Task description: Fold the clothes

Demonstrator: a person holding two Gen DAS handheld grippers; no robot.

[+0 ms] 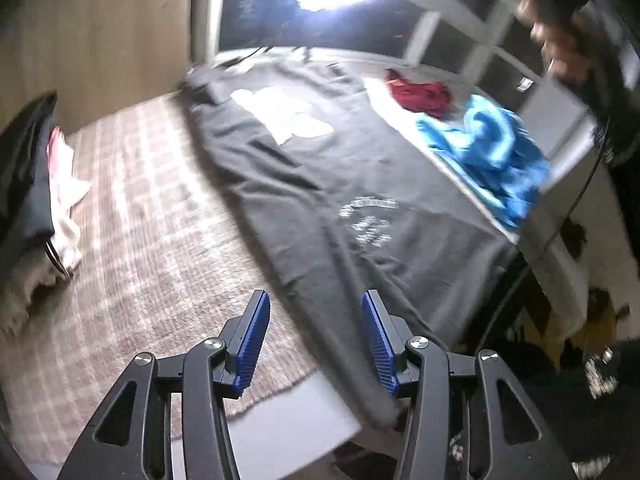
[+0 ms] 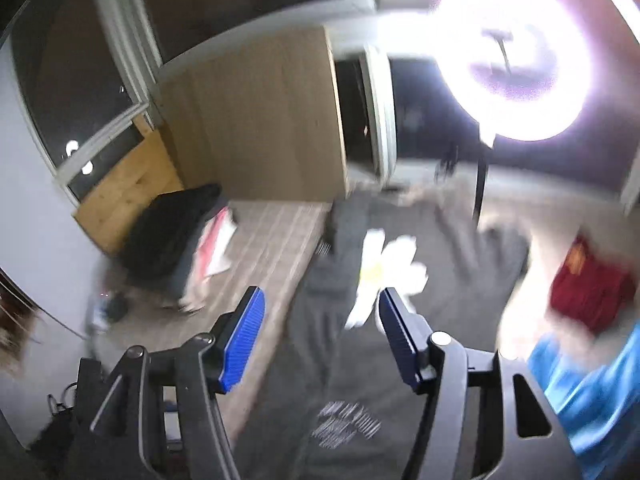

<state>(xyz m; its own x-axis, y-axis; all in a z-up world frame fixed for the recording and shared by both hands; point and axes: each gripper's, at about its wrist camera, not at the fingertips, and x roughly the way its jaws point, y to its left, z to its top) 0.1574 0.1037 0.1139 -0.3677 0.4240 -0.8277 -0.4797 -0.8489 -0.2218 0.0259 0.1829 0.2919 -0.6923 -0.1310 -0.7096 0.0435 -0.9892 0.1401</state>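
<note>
A dark grey T-shirt (image 1: pixel 340 184) with white prints lies spread flat on the bed; it also shows in the right wrist view (image 2: pixel 360 360). My left gripper (image 1: pixel 316 312) is open and empty, hovering above the shirt's near edge. My right gripper (image 2: pixel 320 304) is open and empty, above the shirt's middle. A blue garment (image 1: pixel 488 152) and a red garment (image 1: pixel 420 94) lie crumpled on the shirt's right side; the blue one (image 2: pixel 592 392) and the red one (image 2: pixel 588 292) also show in the right wrist view.
A checked bedspread (image 1: pixel 140 220) covers the bed. A pile of dark and white-pink clothes (image 1: pixel 40 184) sits at the left. A bright ring lamp (image 2: pixel 516 60) stands behind the bed, beside a wooden wardrobe (image 2: pixel 260 120). The bed's near edge (image 1: pixel 288 420) is below my left gripper.
</note>
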